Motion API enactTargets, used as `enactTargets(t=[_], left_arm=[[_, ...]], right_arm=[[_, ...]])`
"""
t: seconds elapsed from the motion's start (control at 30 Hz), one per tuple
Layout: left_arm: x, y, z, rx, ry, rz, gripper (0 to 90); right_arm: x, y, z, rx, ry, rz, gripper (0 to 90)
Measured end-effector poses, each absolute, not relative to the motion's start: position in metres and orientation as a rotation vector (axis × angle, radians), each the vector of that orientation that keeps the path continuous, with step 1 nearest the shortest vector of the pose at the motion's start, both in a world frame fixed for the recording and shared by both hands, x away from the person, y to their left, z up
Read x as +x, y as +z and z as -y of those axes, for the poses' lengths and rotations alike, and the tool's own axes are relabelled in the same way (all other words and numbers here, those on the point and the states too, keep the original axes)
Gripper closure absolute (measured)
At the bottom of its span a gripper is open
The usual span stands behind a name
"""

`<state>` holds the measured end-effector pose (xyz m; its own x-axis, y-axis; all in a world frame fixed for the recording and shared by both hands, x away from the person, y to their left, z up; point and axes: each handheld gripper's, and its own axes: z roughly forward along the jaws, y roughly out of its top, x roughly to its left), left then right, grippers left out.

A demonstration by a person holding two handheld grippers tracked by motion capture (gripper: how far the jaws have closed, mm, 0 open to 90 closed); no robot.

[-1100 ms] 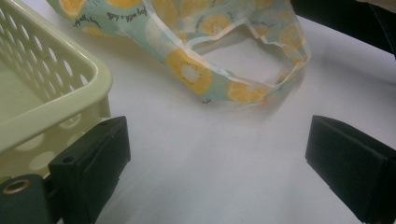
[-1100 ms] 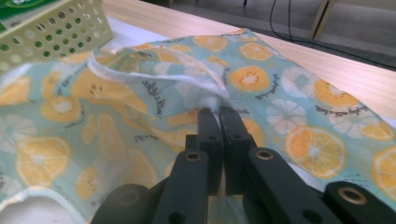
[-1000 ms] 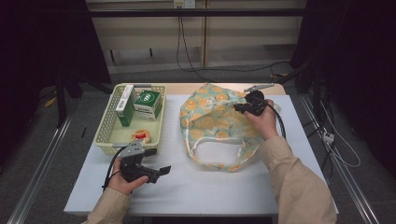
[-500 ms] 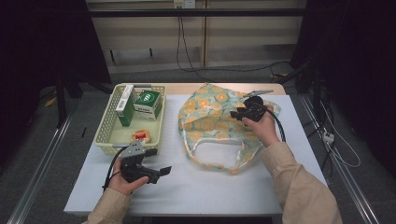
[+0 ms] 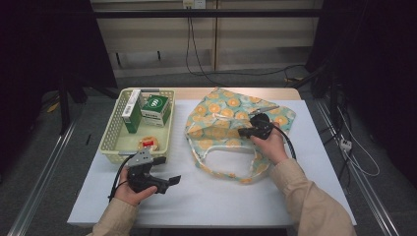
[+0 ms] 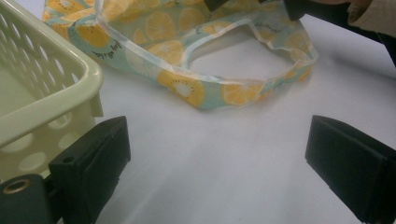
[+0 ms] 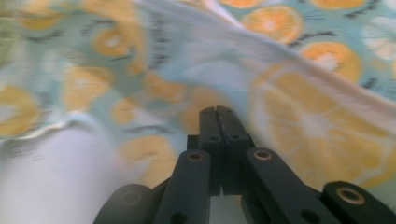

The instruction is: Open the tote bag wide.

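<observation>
A light-blue cloth bag (image 5: pixel 221 113) printed with orange slices lies flat on the white table, its handle loop toward the near side. My right gripper (image 5: pixel 244 132) rests on the bag's middle and points left. Its jaws have just been closing. In the right gripper view they (image 7: pixel 217 112) stand shut, pads together, with the bag cloth (image 7: pixel 303 116) right at the tips and none visible between the pads. My left gripper (image 5: pixel 167 170) is held low at the near left, open, with bare table between its jaws (image 6: pixel 219 135). The bag's handle (image 6: pixel 182 86) lies beyond it.
A pale yellow basket (image 5: pixel 110 142) stands at the left, its corner (image 6: pixel 56 93) close beside my left gripper. It holds a green box (image 5: pixel 157 109), a slim green-and-white box (image 5: pixel 132 110) and a small red-and-yellow packet (image 5: pixel 147 143). Cables trail behind the table.
My right gripper has moved from the bag's far right corner toward its middle, nearer and to the left, and the bag's cloth has shifted under it. The left gripper has kept still.
</observation>
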<state>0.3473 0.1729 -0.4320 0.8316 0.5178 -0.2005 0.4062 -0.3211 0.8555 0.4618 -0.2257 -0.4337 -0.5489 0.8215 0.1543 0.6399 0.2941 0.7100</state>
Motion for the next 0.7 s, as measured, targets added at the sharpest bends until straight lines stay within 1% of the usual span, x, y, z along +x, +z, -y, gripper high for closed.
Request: enactTargets(t=[0.03, 0.07, 0.2, 0.3, 0.4, 0.57, 0.7], left_arm=[[0.347, -0.432, -0.173, 1.955, 0.134, -0.684, 6.6], [0.348, -0.432, -0.173, 1.956, 0.131, -0.683, 6.7], [0.349, -0.434, -0.172, 1.963, 0.125, -0.684, 6.7], [0.349, -0.434, -0.172, 1.964, 0.126, -0.69, 6.6], [0.349, -0.434, -0.173, 1.96, 0.128, -0.692, 6.6], [0.348, -0.435, -0.171, 1.967, 0.127, -0.687, 6.7], [0.348, -0.434, -0.17, 1.969, 0.126, -0.681, 6.8]], right_arm=[[0.465, -0.436, 0.227, 1.339, 1.101, -2.3, 89.8], [0.472, -0.439, 0.23, 1.325, 1.042, -2.245, 87.4], [0.484, -0.445, 0.237, 1.352, 0.985, -2.202, 87.4], [0.488, -0.45, 0.242, 1.37, 0.975, -2.198, 89.4], [0.482, -0.456, 0.24, 1.324, 0.93, -2.291, 90.0], [0.459, -0.456, 0.235, 1.306, 1.041, -2.397, 90.0], [0.452, -0.454, 0.229, 1.274, 1.024, -2.431, 89.7]])
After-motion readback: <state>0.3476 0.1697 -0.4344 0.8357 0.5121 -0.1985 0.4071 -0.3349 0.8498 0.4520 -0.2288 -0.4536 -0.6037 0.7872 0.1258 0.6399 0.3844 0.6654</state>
